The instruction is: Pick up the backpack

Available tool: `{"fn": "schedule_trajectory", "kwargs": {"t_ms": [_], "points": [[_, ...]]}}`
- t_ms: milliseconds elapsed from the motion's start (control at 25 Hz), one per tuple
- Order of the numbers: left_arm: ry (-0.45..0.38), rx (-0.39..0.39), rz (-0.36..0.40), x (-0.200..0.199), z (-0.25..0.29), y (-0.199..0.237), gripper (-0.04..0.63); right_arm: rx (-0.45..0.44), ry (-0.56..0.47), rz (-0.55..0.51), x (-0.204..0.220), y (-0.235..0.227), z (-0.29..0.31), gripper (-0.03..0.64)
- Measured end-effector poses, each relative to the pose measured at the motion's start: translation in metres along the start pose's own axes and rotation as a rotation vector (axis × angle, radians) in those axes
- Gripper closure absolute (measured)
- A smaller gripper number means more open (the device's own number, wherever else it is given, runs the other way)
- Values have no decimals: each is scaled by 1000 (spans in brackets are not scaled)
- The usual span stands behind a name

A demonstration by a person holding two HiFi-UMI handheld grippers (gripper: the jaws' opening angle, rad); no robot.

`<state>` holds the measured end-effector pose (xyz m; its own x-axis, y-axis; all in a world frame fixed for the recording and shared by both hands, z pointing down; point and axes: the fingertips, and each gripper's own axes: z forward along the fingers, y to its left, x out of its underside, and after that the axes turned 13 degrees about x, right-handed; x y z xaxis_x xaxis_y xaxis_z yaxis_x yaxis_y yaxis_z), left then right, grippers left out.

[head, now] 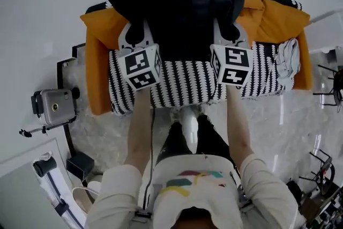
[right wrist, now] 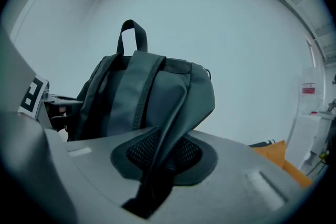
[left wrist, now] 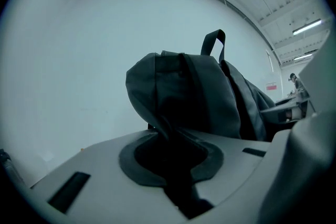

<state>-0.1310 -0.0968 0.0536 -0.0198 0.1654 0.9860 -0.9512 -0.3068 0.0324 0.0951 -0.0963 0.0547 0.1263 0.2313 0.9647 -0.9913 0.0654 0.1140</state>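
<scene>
A black backpack (head: 179, 2) hangs in the air above the table, held up by both grippers. My left gripper (head: 141, 25) is shut on a fold of its fabric on the left side. My right gripper (head: 225, 27) is shut on a strap on the right side. In the left gripper view the backpack (left wrist: 184, 97) rises upright against a pale wall, its fabric pinched in the left gripper (left wrist: 170, 139). In the right gripper view the backpack (right wrist: 152, 86) shows its top loop, and a strap runs down into the right gripper (right wrist: 160, 160).
Below the backpack lie an orange cloth (head: 99, 61), a black-and-white striped cloth (head: 187, 86) and a crumpled white cloth (head: 289, 59). A camera on a stand (head: 54, 107) sits at the left. Dark stands (head: 329, 86) are at the right edge.
</scene>
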Motion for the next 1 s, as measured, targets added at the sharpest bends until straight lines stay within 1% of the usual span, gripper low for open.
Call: {"fn": "schedule_trajectory", "kwargs": {"t_ms": [160, 280, 360, 440, 600, 800, 1000], "points": [[-91, 3, 0, -72, -28, -19, 531, 37, -92, -12, -69, -18, -34, 546], [-150, -6, 43, -114, -60, -23, 532, 42, -163, -6, -109, -16, -66, 546], [-169, -12, 59, -133, -80, -30, 532, 34, -196, 3, -126, -16, -89, 548], [-175, -4, 73, -146, -100, -42, 532, 28, -216, 10, -136, -21, -112, 548], [-193, 4, 136, -164, -133, -63, 532, 19, -242, -14, -144, -33, -146, 548], [-217, -17, 188, -175, -173, -81, 531, 4, -289, -14, -150, -34, -185, 549], [-219, -17, 220, -175, -196, -99, 531, 11, -327, -31, -140, -43, -218, 549]]}}
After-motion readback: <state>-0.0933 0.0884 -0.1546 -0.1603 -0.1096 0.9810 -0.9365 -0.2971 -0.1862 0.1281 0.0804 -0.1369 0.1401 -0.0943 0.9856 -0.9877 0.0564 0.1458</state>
